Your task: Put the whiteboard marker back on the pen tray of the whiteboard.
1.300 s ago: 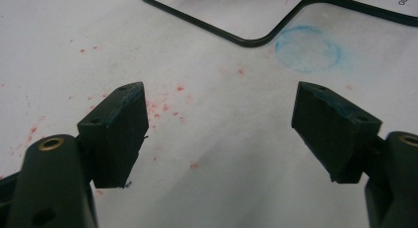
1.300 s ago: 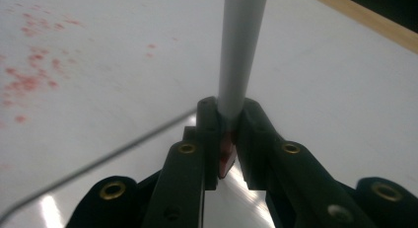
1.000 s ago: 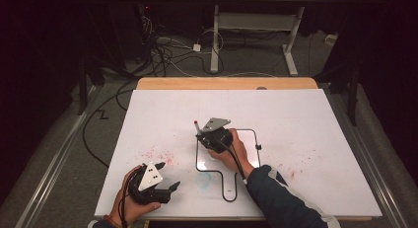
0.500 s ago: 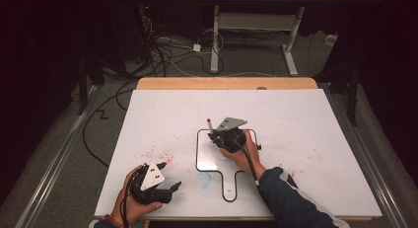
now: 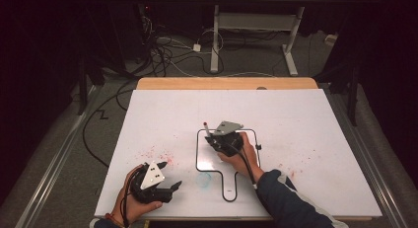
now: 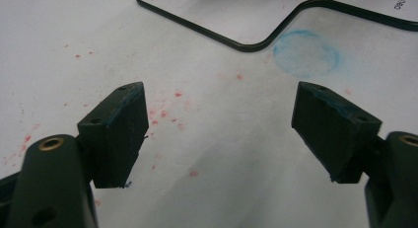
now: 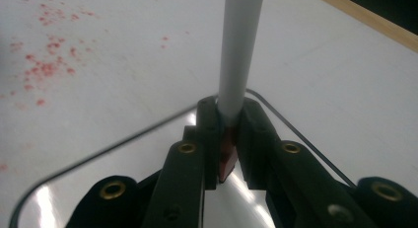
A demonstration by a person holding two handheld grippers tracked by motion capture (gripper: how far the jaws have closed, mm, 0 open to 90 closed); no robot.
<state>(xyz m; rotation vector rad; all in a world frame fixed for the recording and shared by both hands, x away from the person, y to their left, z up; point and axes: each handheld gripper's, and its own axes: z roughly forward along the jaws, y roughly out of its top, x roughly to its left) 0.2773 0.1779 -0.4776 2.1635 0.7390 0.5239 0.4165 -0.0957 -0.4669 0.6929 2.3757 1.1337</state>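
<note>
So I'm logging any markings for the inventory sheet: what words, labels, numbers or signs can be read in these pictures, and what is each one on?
One small dark mark, by the black rim of the small whiteboard, top right of the left gripper view: three characters, perhaps "080", cut by the frame edge and too blurred to read surely.
Nothing readable on the marker, the right gripper, the left gripper or the table; red specks and a blue smudge are stains, not writing.

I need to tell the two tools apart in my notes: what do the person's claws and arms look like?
Both claws, left claw and right claw, are black with blocky pads, brass-coloured rivets, a grey three-cornered plate on top and a trailing black cable. The right arm wears a dark sleeve with a pale stripe.
</note>
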